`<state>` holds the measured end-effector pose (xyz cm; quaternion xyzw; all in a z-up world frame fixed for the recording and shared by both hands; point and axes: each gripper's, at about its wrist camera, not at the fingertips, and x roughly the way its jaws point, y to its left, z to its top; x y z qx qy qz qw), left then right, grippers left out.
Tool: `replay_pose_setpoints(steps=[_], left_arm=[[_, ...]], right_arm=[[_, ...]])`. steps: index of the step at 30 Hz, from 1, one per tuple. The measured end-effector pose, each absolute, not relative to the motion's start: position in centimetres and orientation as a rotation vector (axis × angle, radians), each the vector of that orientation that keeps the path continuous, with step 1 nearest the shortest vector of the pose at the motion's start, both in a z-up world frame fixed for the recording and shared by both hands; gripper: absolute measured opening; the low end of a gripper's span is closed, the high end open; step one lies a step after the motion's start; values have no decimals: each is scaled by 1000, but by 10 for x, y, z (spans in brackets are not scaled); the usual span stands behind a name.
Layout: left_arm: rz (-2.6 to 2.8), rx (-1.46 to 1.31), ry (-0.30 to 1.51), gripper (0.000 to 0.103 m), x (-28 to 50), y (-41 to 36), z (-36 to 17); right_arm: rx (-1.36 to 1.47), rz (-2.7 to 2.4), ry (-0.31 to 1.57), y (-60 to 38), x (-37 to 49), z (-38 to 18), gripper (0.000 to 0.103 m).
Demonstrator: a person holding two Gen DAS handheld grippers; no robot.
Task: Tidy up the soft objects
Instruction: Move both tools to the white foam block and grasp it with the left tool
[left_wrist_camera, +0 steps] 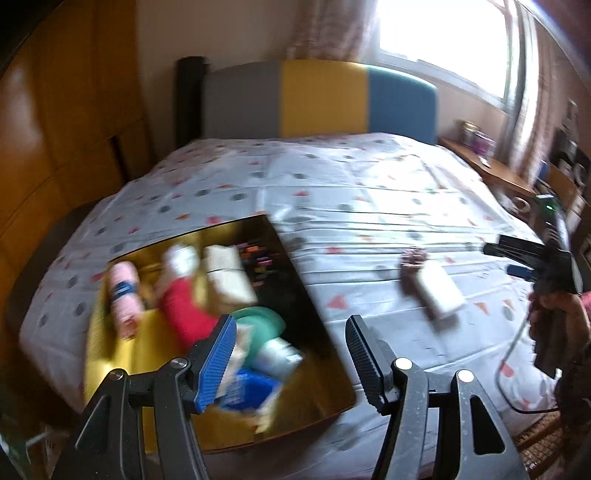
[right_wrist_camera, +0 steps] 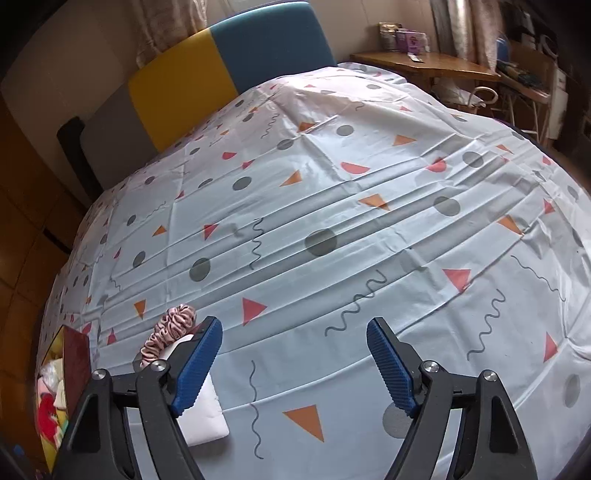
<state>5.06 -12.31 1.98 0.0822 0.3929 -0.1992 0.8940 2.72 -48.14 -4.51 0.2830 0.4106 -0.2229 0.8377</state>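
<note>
The left gripper, spread and empty, hovers over the gold box. The right gripper, also spread, must likely reach left for the folded white cloth beside the pink satin scrunchie.

daylight from blown-out window | left view motion-blurred | right view sharp | fisheye edges dark

Left wrist view motion-blurred: box contents smeared, hard to identify. White pad partly hidden behind right gripper finger.
</note>
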Motion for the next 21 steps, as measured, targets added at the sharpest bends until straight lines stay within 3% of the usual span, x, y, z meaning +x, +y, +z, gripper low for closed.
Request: replay_pose_setpoints(steps=[11,15,21], left_arm=[[-641,249,997,63,70,-250,-27],[-699,206,1056,81,80,-287,-44],[-651,166,1145,85,102,-326,-68]], right_arm=[[668,-496,836,-494,19,-40,84],[684,-501,816,-498,15,-36,86],[714,-501,812,-503,13,-36,86]])
